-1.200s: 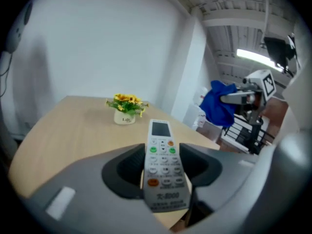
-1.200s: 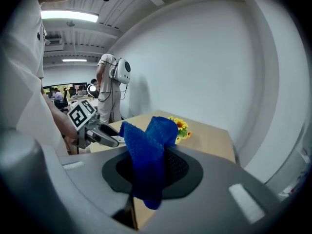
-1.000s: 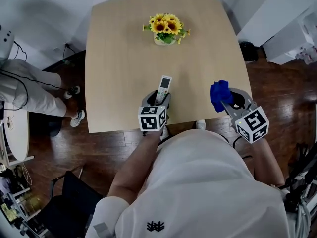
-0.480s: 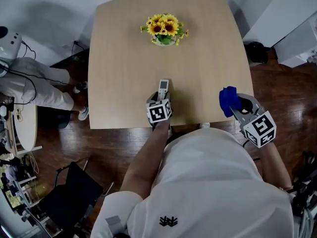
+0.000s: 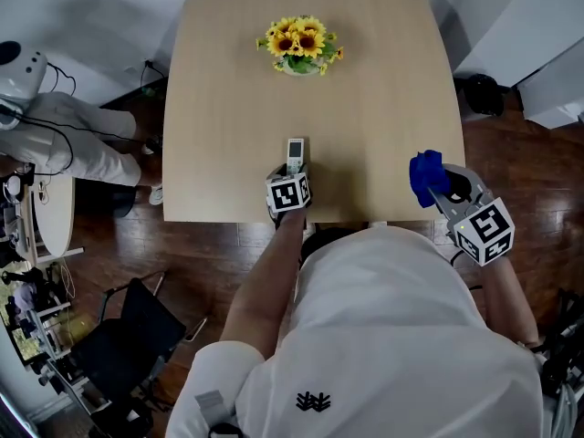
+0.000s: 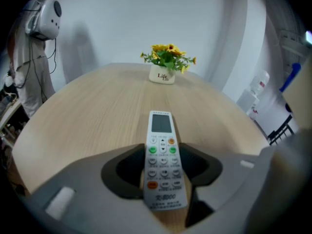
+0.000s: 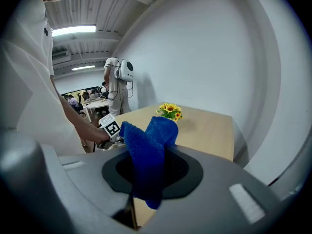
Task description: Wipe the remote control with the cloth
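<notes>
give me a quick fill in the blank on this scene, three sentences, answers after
1. The left gripper is shut on the remote control, whose buttons face ____.
2. The right gripper is shut on a ____ cloth.
3. The sunflowers on the table stand in a ____ pot.

Missing words: up; blue; white.

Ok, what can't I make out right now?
- Remote underside: left gripper view, its own body hides whether it touches the table.
- Remote's near end: head view, left gripper covers it.
- Button print: left gripper view, blurred.
- Cloth: right gripper view, its folds hide where the jaws pinch it.
</notes>
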Tool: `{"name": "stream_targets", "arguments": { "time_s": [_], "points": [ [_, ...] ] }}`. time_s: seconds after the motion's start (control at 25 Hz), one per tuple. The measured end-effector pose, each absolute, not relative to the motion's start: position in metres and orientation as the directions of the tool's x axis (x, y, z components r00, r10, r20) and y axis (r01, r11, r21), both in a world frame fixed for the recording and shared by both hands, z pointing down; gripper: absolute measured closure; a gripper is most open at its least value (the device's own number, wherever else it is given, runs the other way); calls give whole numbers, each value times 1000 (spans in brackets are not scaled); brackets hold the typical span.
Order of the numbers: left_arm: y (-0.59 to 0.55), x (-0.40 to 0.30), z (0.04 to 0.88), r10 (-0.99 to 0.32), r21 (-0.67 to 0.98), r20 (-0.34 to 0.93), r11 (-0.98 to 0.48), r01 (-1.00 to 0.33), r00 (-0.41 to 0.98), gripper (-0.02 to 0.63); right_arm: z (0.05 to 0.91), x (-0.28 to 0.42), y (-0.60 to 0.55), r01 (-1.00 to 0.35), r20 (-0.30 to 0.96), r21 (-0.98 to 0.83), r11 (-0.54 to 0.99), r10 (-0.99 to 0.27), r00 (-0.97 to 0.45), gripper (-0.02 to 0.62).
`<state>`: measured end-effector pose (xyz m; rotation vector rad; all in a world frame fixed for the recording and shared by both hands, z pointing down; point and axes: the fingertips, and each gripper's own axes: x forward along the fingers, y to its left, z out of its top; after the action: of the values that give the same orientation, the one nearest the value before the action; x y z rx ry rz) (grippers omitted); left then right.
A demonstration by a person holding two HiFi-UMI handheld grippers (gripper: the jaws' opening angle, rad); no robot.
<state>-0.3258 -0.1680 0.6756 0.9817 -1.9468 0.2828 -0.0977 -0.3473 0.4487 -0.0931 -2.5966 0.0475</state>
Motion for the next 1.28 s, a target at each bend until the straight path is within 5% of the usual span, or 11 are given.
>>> {"name": "stream_targets", "arguments": {
  "time_s": [0.56, 0.96, 1.28],
  "points": [
    [-90, -284, 655, -480, -62, 804, 519, -852, -351, 337, 466, -86, -345, 112, 484, -145, 983, 170, -859, 517],
    [105, -138, 682, -186, -47, 974, 385, -922, -127, 337, 506, -84, -300, 220, 460, -234, 947, 307, -833, 517],
    [110, -147, 662, -362, 11, 922, 382, -924, -139, 348, 489, -65, -244, 182, 471, -138, 974, 226, -853, 517]
  ]
}}
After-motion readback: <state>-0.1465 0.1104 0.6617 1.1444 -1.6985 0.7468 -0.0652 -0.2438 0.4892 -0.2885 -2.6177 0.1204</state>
